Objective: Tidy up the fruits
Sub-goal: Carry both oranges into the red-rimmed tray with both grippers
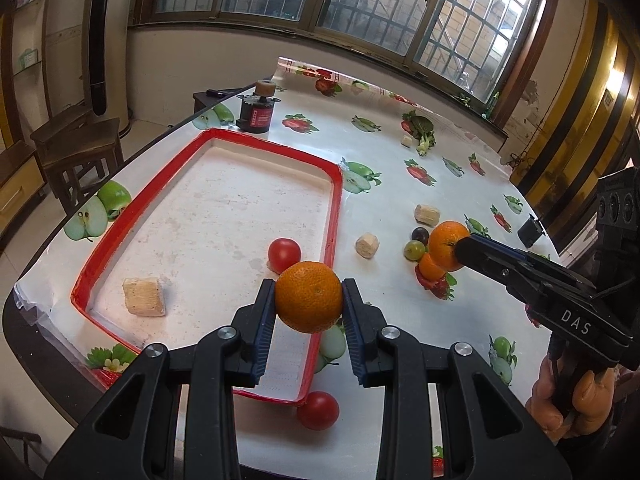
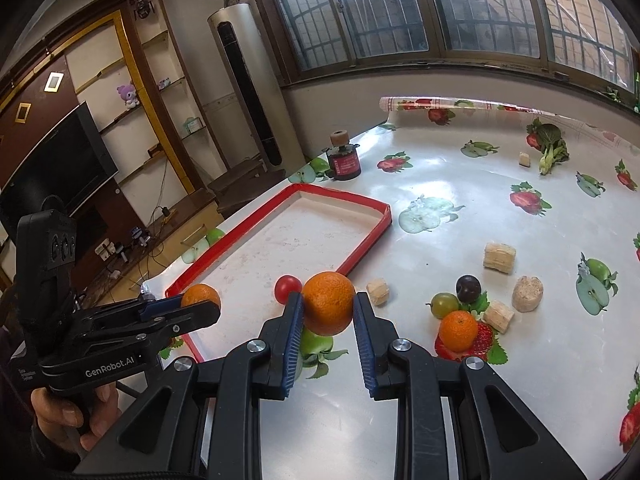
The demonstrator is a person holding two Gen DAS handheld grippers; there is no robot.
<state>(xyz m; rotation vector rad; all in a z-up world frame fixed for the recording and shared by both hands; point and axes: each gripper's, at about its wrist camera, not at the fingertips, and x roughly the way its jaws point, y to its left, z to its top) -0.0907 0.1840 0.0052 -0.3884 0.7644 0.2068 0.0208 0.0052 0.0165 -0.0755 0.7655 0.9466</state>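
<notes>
On the table's left side sits the red-rimmed tray (image 1: 132, 216), holding a red tomato (image 1: 284, 254) & a pale cut chunk (image 1: 144, 297); a second tomato (image 1: 318, 410) lies just outside the tray's near corner.

Left gripper (image 1: 309, 300) is clamped on an orange (image 1: 309, 297), pads pressing both sides, fruit lifted off the surface. It hangs about over the tray's right rim near the near corner, so the tray floor lies just left & ahead of the fingers.

Right gripper (image 2: 327, 308) is likewise clenched on a second orange (image 2: 328, 303), held up over bare tablecloth right of the tray; the tray lies ahead-left of it, w/ the rim between.

Further right on the cloth: pale chunks, a green grape (image 2: 445, 304), a dark plum (image 2: 469, 288), a small mandarin (image 2: 458, 331) — all loose, not yet sorted.

Judgement: left hand is nearer the tray & prob. drops first; right must cross the rim, keeping clear of the left gripper.
</notes>
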